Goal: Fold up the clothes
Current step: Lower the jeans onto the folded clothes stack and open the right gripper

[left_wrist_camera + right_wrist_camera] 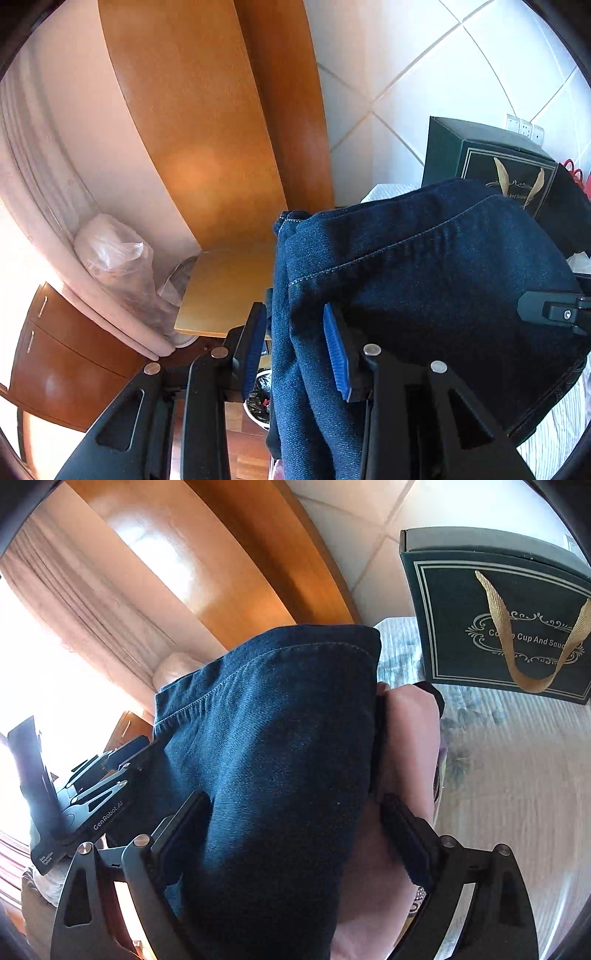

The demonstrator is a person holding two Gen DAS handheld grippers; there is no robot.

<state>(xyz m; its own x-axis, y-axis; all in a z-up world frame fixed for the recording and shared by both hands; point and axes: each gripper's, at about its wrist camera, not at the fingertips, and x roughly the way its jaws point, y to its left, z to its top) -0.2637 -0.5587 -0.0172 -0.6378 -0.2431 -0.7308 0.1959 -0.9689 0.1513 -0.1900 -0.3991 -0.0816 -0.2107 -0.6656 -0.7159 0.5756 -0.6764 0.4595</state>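
Dark blue jeans [424,266] are held up off the bed by both grippers. My left gripper [295,343] is shut on a bunched fold of the denim between its blue pads [336,350]. The rest of the jeans drapes over its right finger. In the right wrist view the jeans [280,738] fill the middle, and my right gripper [295,834] is shut on a thick fold of them. A pink garment [406,746] lies just right of the denim, against the right finger [406,842]. The left gripper's body [96,794] shows at the left.
A dark green gift box [509,627] with a gold ribbon handle stands on the patterned bedspread [517,775] at the right; it also shows in the left wrist view [491,162]. A wooden door [207,129], a plastic-wrapped bundle [118,258], a brown drawer unit [66,362] and a curtain [74,602] lie behind.
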